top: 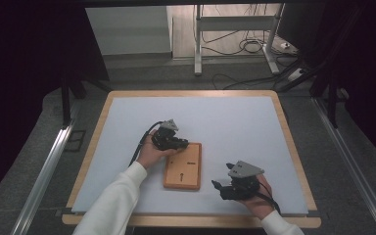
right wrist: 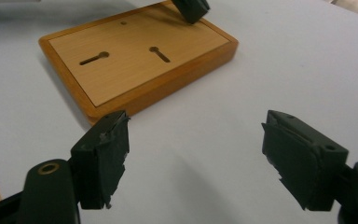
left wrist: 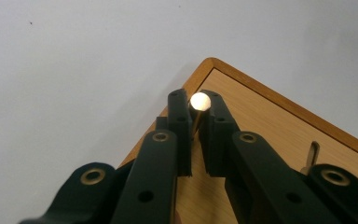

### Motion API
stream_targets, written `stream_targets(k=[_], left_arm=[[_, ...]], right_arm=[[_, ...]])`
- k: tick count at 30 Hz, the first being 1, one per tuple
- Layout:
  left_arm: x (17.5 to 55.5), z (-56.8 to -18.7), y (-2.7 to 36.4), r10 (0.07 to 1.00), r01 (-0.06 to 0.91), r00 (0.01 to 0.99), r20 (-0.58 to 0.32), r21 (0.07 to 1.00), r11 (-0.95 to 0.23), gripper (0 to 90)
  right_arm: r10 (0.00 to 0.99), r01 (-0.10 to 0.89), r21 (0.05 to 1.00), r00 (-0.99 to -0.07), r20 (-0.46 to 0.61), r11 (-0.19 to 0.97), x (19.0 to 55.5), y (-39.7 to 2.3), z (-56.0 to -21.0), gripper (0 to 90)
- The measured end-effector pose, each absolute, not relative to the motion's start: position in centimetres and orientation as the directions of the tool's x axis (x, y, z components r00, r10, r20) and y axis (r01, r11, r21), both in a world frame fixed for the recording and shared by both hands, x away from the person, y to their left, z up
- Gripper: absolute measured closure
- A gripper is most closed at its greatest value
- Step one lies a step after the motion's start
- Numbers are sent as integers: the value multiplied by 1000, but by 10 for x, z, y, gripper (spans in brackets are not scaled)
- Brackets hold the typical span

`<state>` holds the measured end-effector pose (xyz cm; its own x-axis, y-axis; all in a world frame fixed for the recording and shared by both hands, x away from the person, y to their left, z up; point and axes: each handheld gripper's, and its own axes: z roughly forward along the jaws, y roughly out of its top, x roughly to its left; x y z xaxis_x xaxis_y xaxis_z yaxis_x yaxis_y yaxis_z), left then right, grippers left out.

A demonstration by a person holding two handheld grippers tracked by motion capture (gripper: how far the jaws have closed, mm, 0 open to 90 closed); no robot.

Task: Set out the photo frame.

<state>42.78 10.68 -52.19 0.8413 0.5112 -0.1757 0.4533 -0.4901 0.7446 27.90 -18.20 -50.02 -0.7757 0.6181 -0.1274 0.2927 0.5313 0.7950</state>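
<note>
Wooden board point(top: 182, 166) lying flat on the pale mat point(top: 235, 122), near the mat's front-middle, long sides running away from the person. Rectangular, rounded corners, darker raised rim around a lighter, fine-grained inset; two keyhole-shaped slots point(right wrist: 94, 58) cut into the inset. Wide bare mat beyond the board and to both sides; less of it between the board and the mat's near edge. Mat smooth and matte, bordered by a light wooden table rim point(top: 293, 161).

Left gripper point(top: 182, 143) at the board's far-left corner, jaws drawn together and clamped on a thin brass-coloured pin point(left wrist: 198, 112) with a round, shiny head, standing just inside the rim.

Right gripper point(top: 215, 185) just right of the board's near-right corner, low over bare mat, jaws spread wide with nothing between; black pads point(right wrist: 103, 154) worn and ragged along the edges.
</note>
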Motion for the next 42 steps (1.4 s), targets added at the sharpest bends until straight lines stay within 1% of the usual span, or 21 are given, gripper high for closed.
stream_targets(k=[1,2,3,4,5,9,11,13,15,17,18,21,22,27,32,33,34,38,42], left_arm=[[429,-522,107,508,457,841,-185,744,-487,839],[429,-523,108,505,464,840,-197,744,-481,836],[430,-522,109,502,468,841,-204,739,-484,832],[431,-522,109,500,473,840,-212,737,-482,832],[433,-522,109,495,475,842,-215,730,-491,832],[436,-521,110,489,485,841,-231,723,-493,832],[439,-521,110,485,503,835,-260,718,-481,832],[440,-521,111,483,508,834,-268,715,-481,833],[443,-520,111,479,519,831,-283,704,-484,833],[444,-520,111,482,527,827,-291,700,-481,835],[445,-519,110,484,530,826,-291,694,-488,837],[446,-519,110,482,536,823,-300,688,-488,838],[447,-519,110,482,540,821,-305,687,-486,838],[449,-519,111,479,546,820,-315,684,-484,836],[449,-518,110,484,548,817,-313,682,-485,836],[449,-518,110,484,549,817,-314,682,-483,836],[449,-519,111,484,551,815,-318,683,-479,836],[448,-519,111,488,558,810,-325,684,-470,834],[446,-518,109,507,548,810,-295,688,-476,844]], right_arm=[[618,293,795,-776,-127,531,279,-182,-500,211],[612,290,786,-779,-138,546,279,-178,-501,188],[615,281,774,-770,-172,567,280,-169,-505,153],[615,281,774,-770,-172,567,280,-169,-505,153],[605,268,763,-772,-196,589,280,-162,-507,137],[578,251,754,-790,-203,608,281,-149,-508,131],[559,236,747,-802,-211,621,281,-142,-509,125],[551,231,744,-806,-214,627,280,-139,-509,115],[537,210,731,-808,-244,649,279,-127,-511,83],[530,202,727,-809,-253,656,278,-123,-512,79],[511,181,715,-813,-277,675,278,-116,-515,73],[492,154,699,-813,-312,699,277,-109,-518,73],[474,141,679,-815,-334,721,276,-103,-520,73],[468,124,652,-796,-385,748,277,-92,-526,80],[466,113,646,-786,-407,755,281,-84,-527,91],[460,106,641,-785,-416,760,281,-82,-528,91],[447,82,629,-775,-448,773,280,-78,-528,103],[431,55,612,-760,-487,789,278,-74,-529,117],[424,35,612,-753,-504,790,278,-72,-527,146]])
